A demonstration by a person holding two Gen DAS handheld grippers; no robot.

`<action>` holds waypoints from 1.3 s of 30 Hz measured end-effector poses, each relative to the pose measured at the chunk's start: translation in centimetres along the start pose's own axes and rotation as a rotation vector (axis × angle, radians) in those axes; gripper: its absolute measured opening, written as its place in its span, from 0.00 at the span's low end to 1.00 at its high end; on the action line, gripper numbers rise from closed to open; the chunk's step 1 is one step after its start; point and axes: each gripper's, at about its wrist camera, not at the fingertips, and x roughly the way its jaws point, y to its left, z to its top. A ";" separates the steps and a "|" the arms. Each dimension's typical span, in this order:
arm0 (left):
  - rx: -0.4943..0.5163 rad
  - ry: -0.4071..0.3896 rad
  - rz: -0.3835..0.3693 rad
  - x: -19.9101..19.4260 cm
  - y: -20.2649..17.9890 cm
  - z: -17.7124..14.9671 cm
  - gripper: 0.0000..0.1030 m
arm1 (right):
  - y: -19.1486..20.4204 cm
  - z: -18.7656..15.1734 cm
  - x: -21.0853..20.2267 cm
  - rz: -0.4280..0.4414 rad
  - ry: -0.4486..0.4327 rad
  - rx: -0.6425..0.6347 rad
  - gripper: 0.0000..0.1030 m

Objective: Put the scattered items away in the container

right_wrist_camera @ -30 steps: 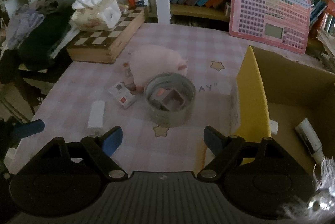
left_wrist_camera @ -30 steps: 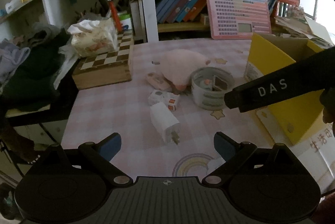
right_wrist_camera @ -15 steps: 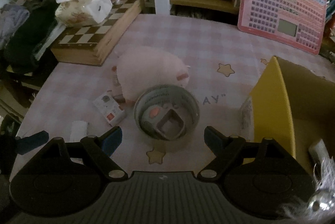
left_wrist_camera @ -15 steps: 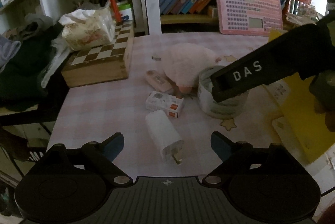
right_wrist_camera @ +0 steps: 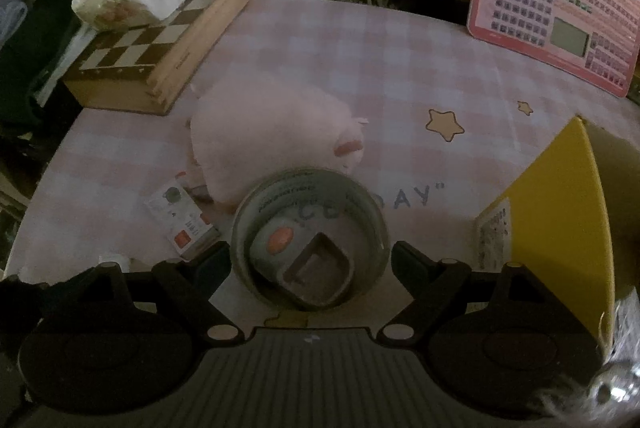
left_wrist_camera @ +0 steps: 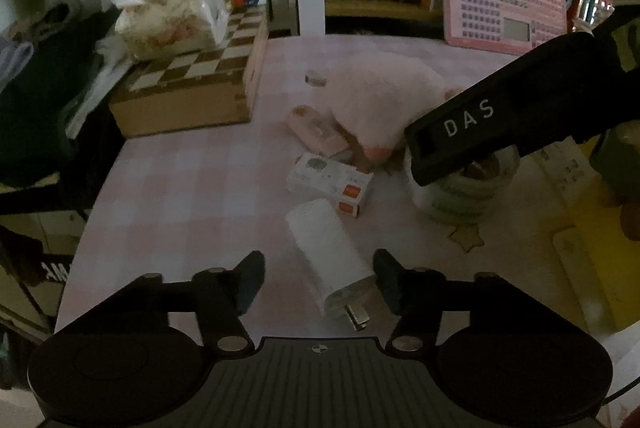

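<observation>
The white charger (left_wrist_camera: 334,260) lies on the pink checked tablecloth (left_wrist_camera: 180,188) between the fingers of the left gripper (left_wrist_camera: 318,278), prongs toward the camera. The jaws are closing; the right pad looks to meet the plug end, while a gap shows at the left pad, so no firm grip can be told. At the charger's 12 o'clock sits a small white box with orange labels (left_wrist_camera: 328,182), and beyond it a pink plush toy (left_wrist_camera: 384,100), partly covering a pink flat item whose nature is unclear.

The right gripper (right_wrist_camera: 310,262) stands wide apart on either side of a round tin (right_wrist_camera: 310,240), its pads clear of the walls. Inside the tin lie a grey device with an orange button and a square piece, hard to identify in the dim light. In the left view, the right gripper's black body hides most of the tin.

At the tin's 3 o'clock the yellow box (right_wrist_camera: 560,212) is cut off by the frame. At 10 o'clock sits a chessboard case (right_wrist_camera: 160,52).
</observation>
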 end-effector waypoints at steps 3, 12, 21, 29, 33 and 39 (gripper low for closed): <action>-0.002 0.004 -0.021 0.1 0.0 0.0 0.43 | 0.1 0.1 0.5 -0.001 0.011 -0.004 0.84; 0.008 0.006 -0.036 0.3 0.1 0.1 0.24 | -0.1 0.3 1.5 0.002 0.019 0.005 0.81; -0.028 0.002 -0.063 -0.4 0.6 0.0 0.24 | -0.2 0.1 0.4 0.015 -0.019 -0.012 0.80; -0.015 -0.044 -0.070 -2.1 0.8 0.1 0.24 | 0.0 0.2 -2.4 0.019 -0.102 -0.026 0.80; -0.012 -0.061 -0.073 -3.1 1.0 0.1 0.24 | 0.0 -0.2 -3.9 0.034 -0.131 -0.020 0.80; -0.007 -0.082 -0.084 -4.8 1.1 -0.1 0.24 | 0.1 -1.4 -6.0 0.064 -0.151 -0.006 0.80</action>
